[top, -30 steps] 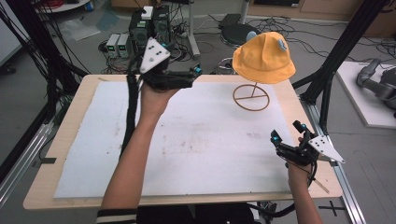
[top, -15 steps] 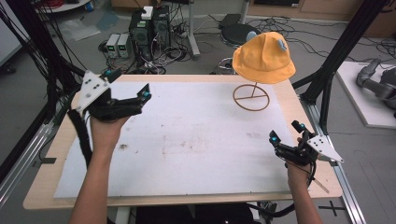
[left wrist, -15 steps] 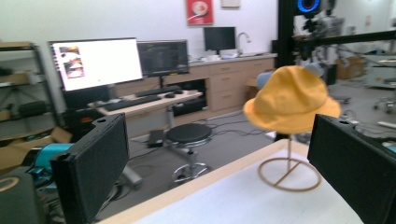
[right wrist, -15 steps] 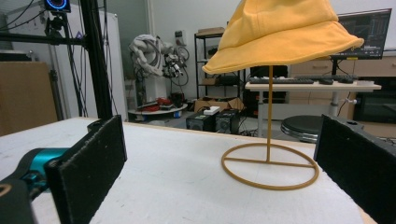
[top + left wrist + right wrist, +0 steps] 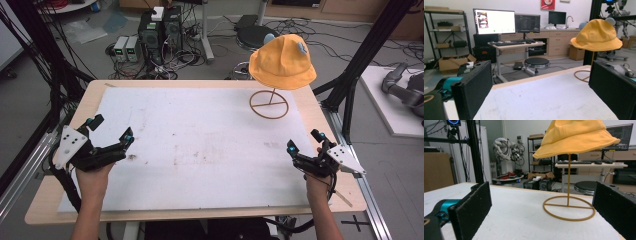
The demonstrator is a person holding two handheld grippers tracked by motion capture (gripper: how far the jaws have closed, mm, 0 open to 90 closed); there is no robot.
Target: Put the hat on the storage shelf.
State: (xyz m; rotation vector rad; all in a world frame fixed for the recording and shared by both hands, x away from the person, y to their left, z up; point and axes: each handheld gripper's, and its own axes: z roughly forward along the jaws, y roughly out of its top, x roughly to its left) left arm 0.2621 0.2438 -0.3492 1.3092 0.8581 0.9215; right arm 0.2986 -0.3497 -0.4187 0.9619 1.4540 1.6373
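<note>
Item: yellow fabric bucket hat (image 5: 282, 62), soft with a drooping brim, crown up on a thin upright wire stand (image 5: 269, 103) with a flat ring base, at the far right of the white-covered tabletop (image 5: 200, 150). It sits well beyond the right claw (image 5: 305, 143) and diagonally well apart from the left claw (image 5: 111, 129). Both claws: black, flat rough-faced jaws spread wide, holding nothing, low over the near edge at opposite sides.

Even, bright indoor light; shadows on the white worktop (image 5: 210, 150) are faint. All views look soft and slightly blurred. The monitor (image 5: 494, 21) glares white.
</note>
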